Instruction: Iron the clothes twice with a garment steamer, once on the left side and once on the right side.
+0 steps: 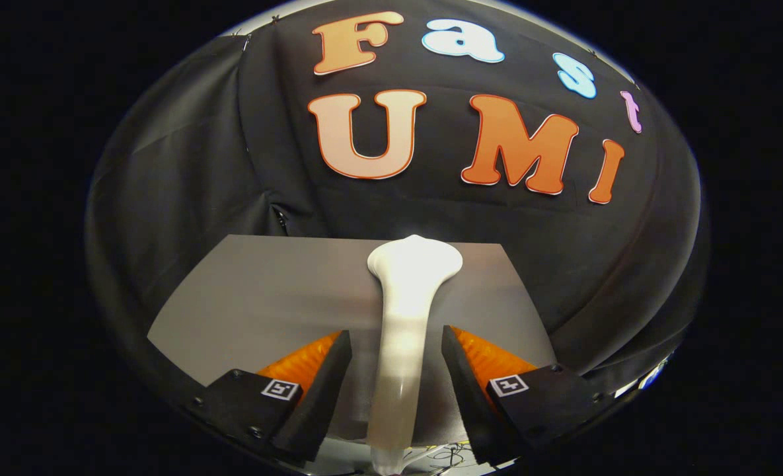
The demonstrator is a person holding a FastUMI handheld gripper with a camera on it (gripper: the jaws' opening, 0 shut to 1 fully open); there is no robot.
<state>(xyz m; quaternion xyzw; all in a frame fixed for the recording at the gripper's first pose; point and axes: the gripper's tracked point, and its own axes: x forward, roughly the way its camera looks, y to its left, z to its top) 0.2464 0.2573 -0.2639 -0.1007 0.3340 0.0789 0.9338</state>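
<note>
- Item in hand: the garment steamer [406, 311] stands between the two fingers of the tongs [396, 357], its white handle running forward along them and its flared head just beyond the fingertips.
- State of the tongs: set narrow about the handle. A thin gap appears to remain on each side of it, so I cannot confirm that both fingers press on it; the grasp is judged probable, not proven.
- Surroundings: a flat grey sheet [252, 297] lies under and ahead of the fingers, reaching to the booth wall [186, 172] beyond. It may be the clothes laid out on the tabletop, or the tabletop itself; no seam, collar or fold shows to settle it.
- Progress: nothing visible marks a finished pass. The steamer head sits near the far middle of the grey sheet, neither to its left nor its right. On this evidence both passes are judged outstanding.
- Pose: the tongs point forward and slightly downward toward the wall, level side to side, with the steamer aligned on their centre line.
</note>
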